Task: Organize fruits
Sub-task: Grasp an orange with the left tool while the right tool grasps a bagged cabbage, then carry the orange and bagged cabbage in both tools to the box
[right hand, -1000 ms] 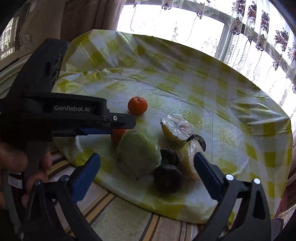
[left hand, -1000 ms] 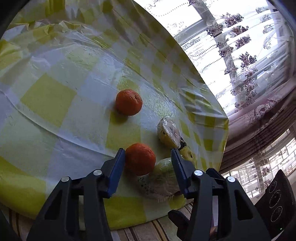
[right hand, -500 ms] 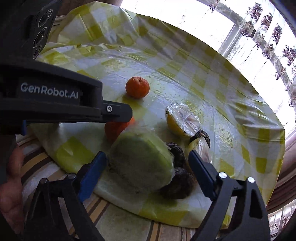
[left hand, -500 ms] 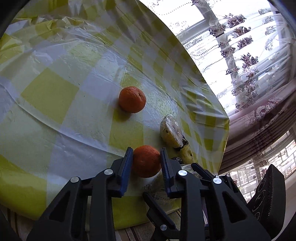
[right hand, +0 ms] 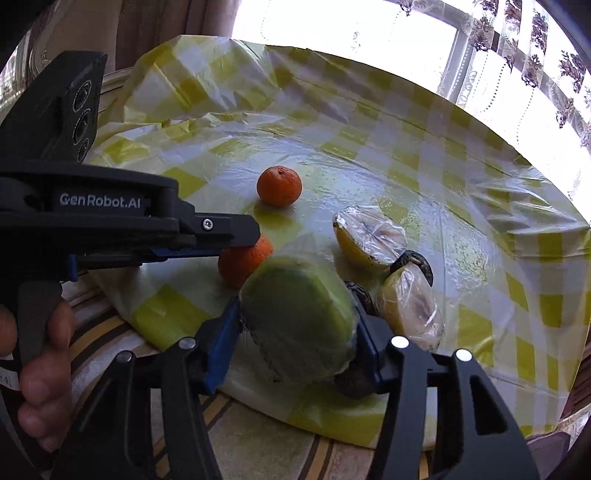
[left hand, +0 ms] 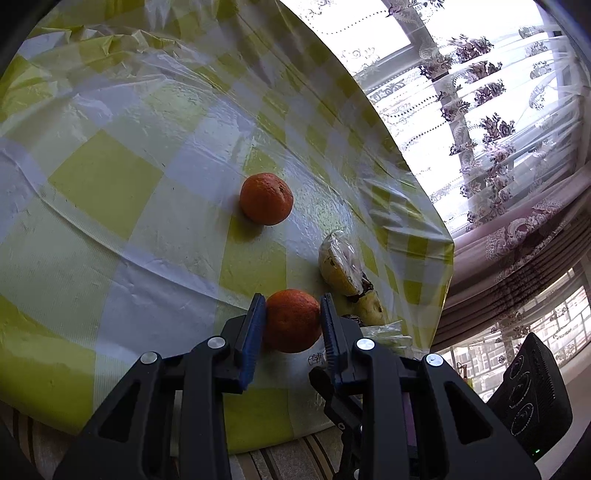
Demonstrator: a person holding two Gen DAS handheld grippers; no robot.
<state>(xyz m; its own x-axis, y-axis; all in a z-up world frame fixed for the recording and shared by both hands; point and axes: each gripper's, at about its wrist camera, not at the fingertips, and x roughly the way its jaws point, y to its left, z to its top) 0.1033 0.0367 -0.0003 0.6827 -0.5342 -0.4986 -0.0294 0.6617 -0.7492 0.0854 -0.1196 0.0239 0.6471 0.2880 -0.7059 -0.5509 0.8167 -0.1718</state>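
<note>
Both claws have just closed — left claw [left hand: 292,320] pinching a mandarin [left hand: 291,319], right claw [right hand: 295,325] pinching the wrapped green fruit [right hand: 299,317], cut face up.

— What do we have under everything here?
— We see a round table covered by a yellow-and-white checked plastic tablecloth [left hand: 110,177], glossy and wrinkled, bunched into folds at the upper left of the right wrist view.
— And below its hem?
— A striped cloth [right hand: 258,443] shows along the bottom of the frame, brown and yellow lines on a pale ground.
— Behind the table?
— We see a bright window hung with a sheer curtain [left hand: 480,92] printed with dark flowers, filling the upper right. A heavier brownish drape [right hand: 155,33] hangs at the upper left of the right wrist view.
</note>
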